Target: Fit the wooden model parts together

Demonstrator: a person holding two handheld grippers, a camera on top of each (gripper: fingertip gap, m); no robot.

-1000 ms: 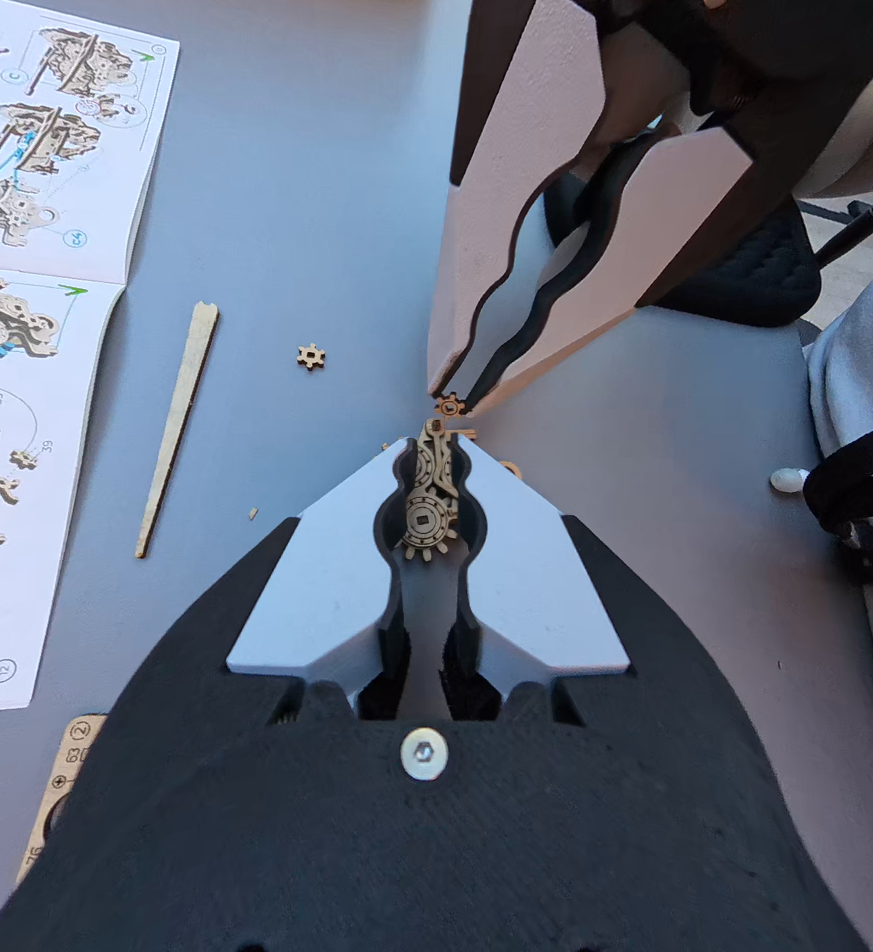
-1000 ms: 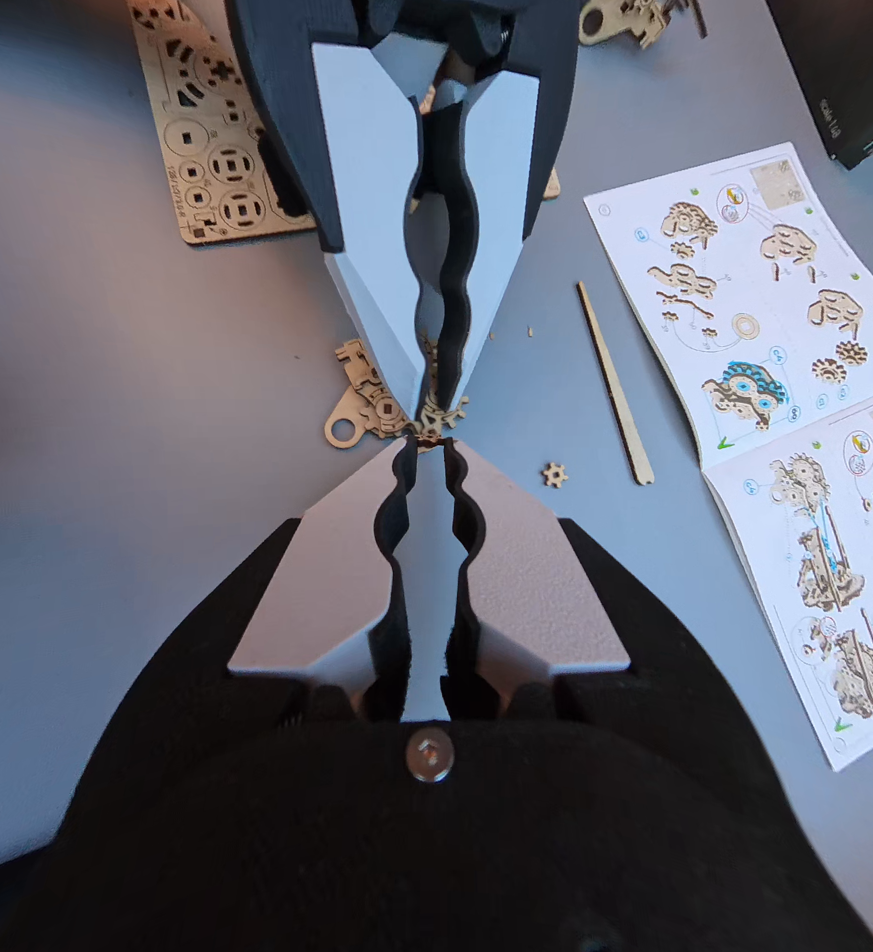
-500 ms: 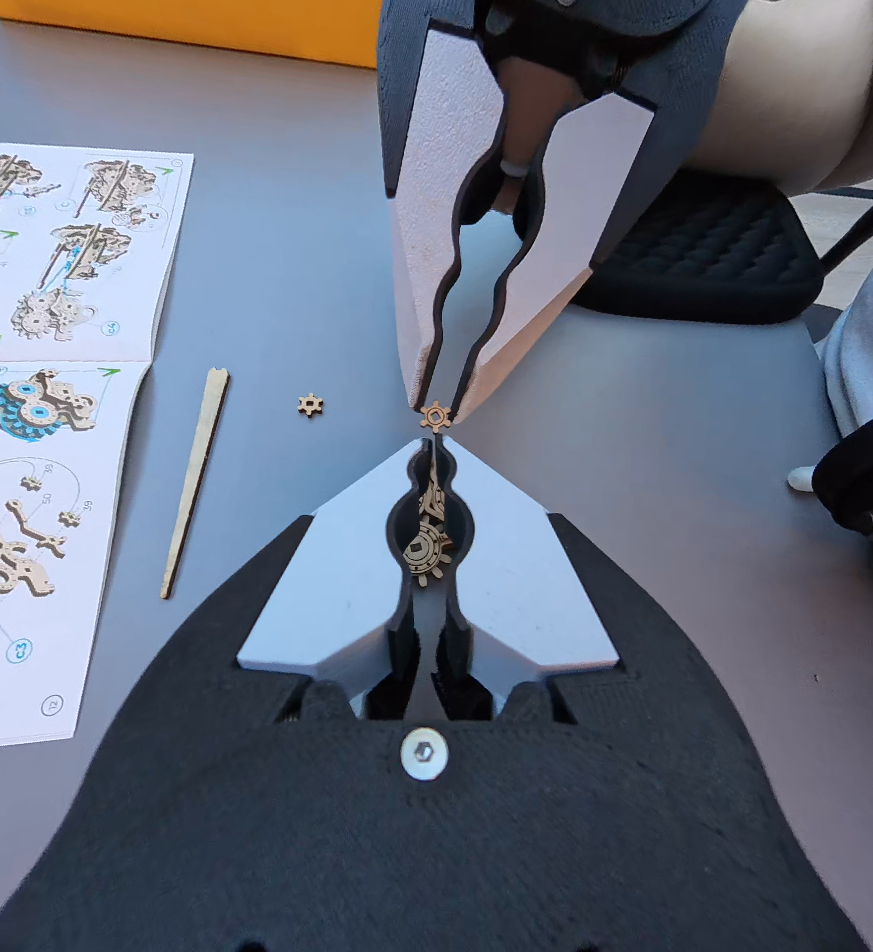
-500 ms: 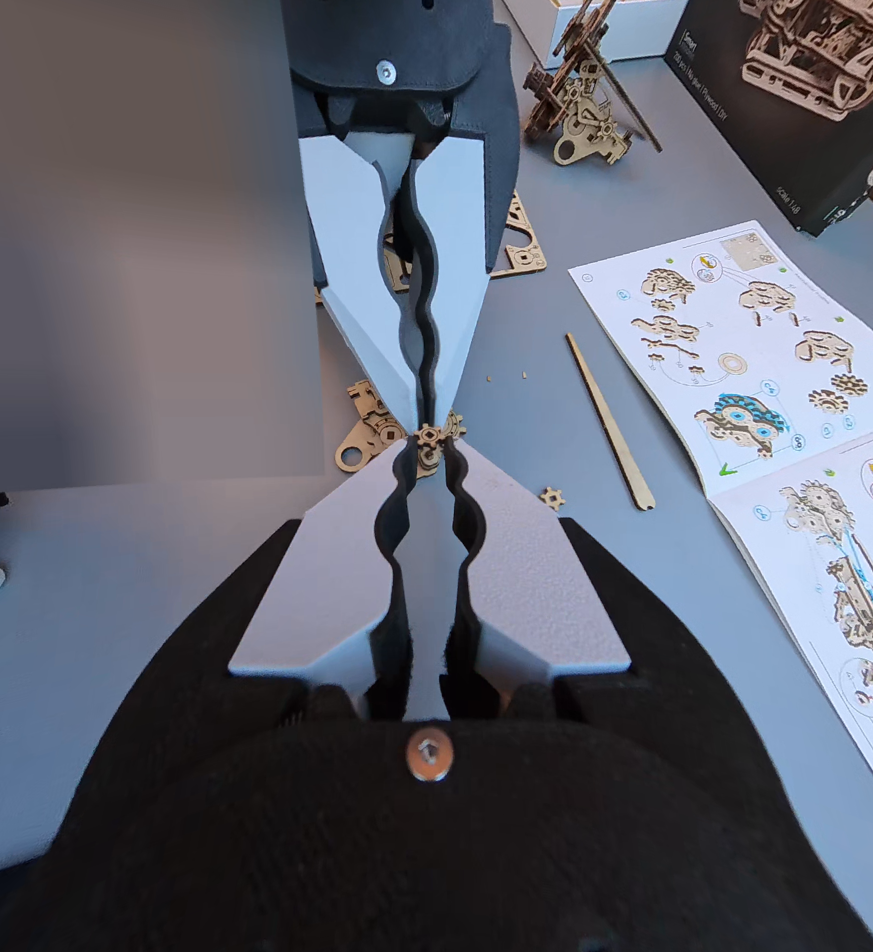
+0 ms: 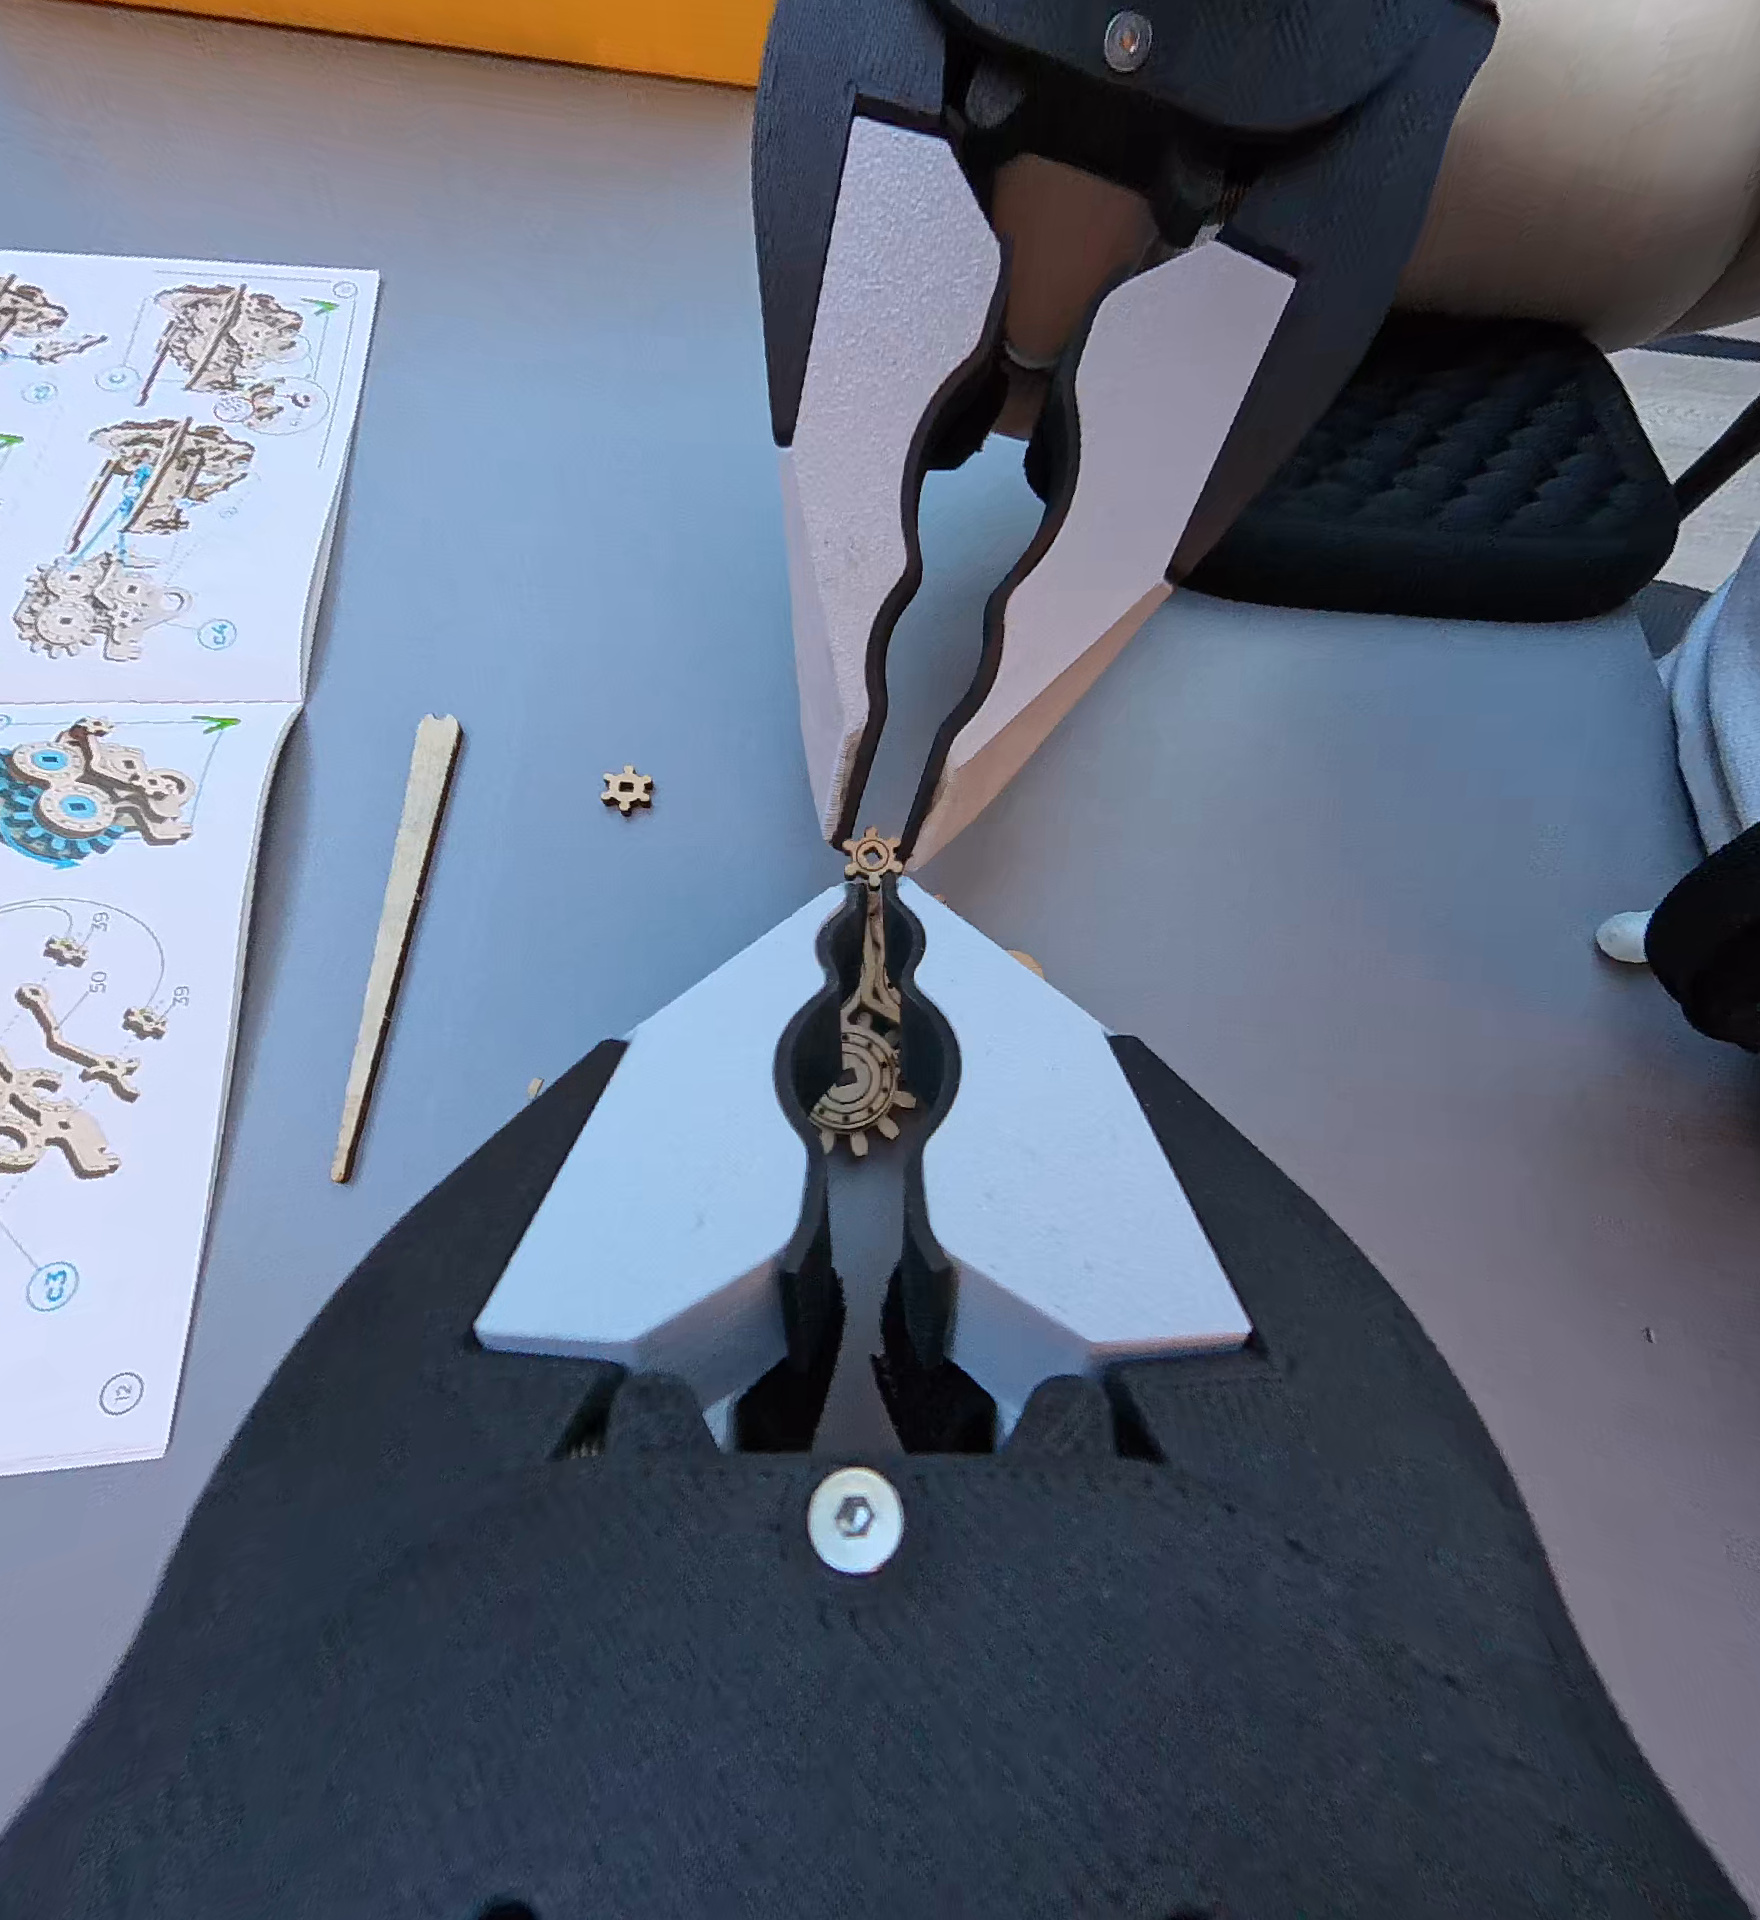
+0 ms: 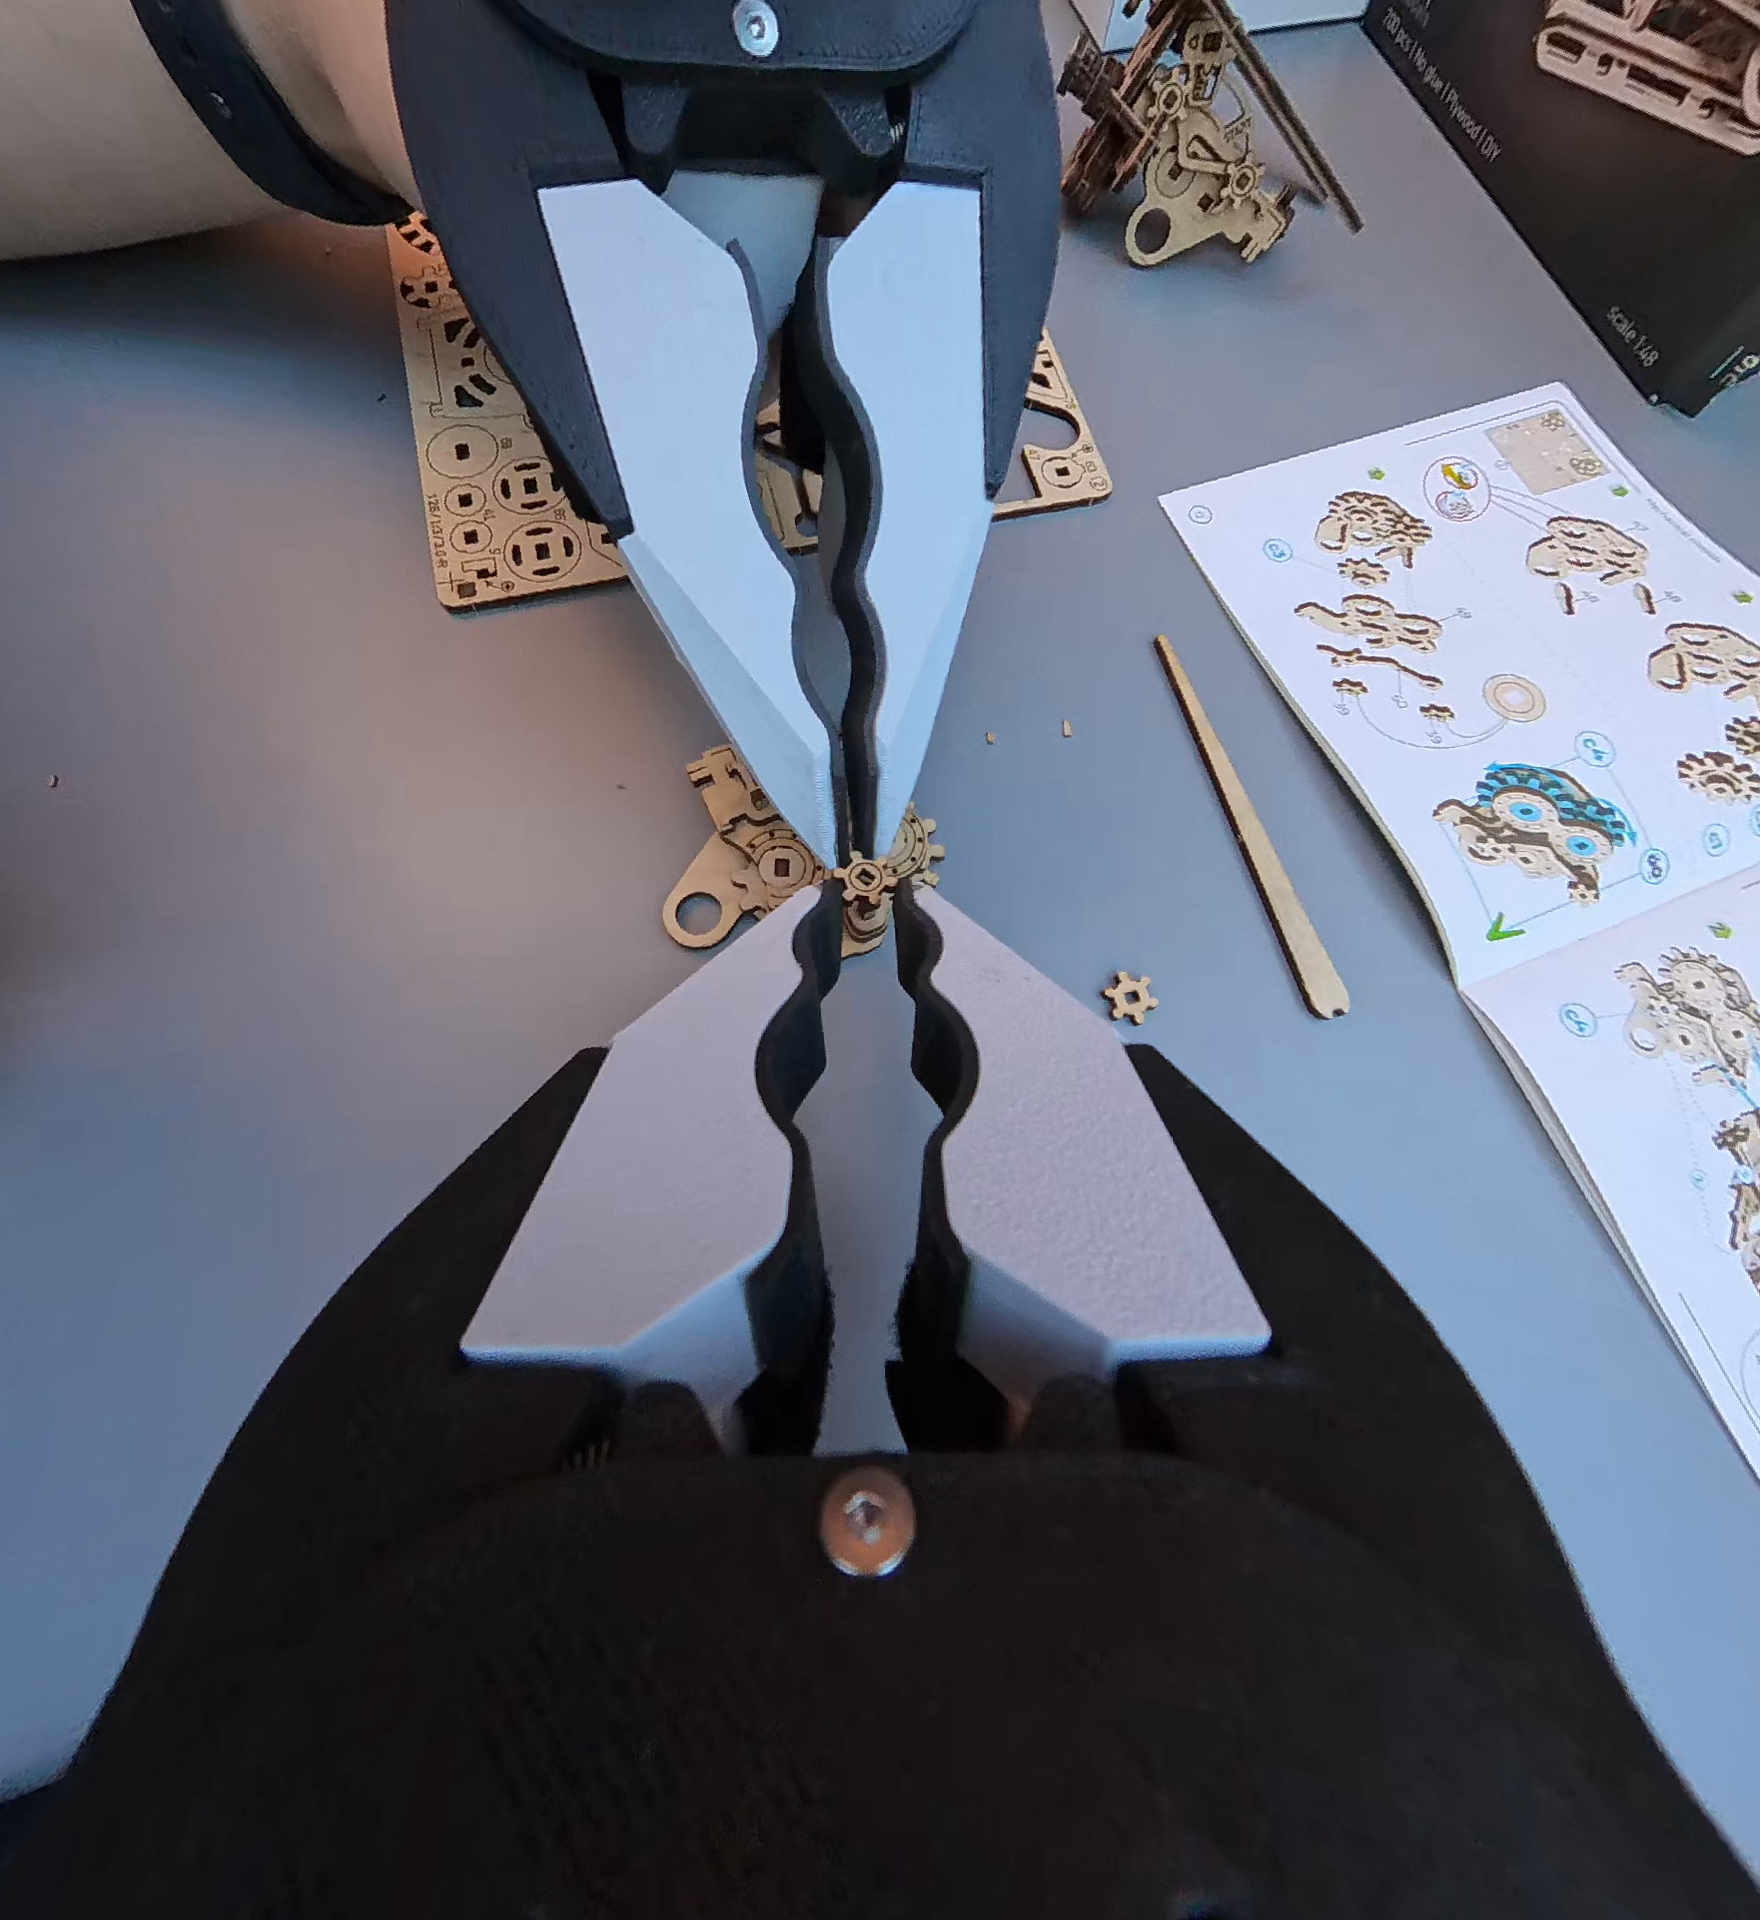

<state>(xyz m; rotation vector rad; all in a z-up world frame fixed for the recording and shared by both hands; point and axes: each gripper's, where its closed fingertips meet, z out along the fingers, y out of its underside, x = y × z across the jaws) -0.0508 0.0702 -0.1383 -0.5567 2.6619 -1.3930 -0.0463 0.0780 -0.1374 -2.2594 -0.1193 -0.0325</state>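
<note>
My left gripper [image 5: 868, 896] is shut on a flat wooden gear assembly [image 5: 863, 1070], which runs edge-on between its fingers. My right gripper [image 5: 874, 831] comes from the far side, tip to tip with the left. It is shut on a small wooden cog [image 5: 871, 858] that touches the assembly's front end. In the right wrist view, my right gripper [image 6: 863, 909] pinches the cog [image 6: 862, 879]. Beyond it, the left gripper [image 6: 855, 821] holds the assembly [image 6: 751, 862], whose ringed end sticks out to the left.
On the grey table lie a spare small cog [image 5: 628, 791], a tapered wooden stick [image 5: 398, 935] and an open instruction booklet [image 5: 128, 727]. The right wrist view shows a wooden part sheet [image 6: 502, 499], a built wooden model [image 6: 1188, 145] and a black box [image 6: 1634, 156]. A black seat cushion [image 5: 1427, 488] is beyond the table edge. My left and right fingertips are right by each other. Both grippers' tips are roughly 25 cm from the built wooden model [image 6: 1188, 145].
Both grippers have tilted and now face each other straighter. The cog has come up against the assembly's front end. Both stay shut.
</note>
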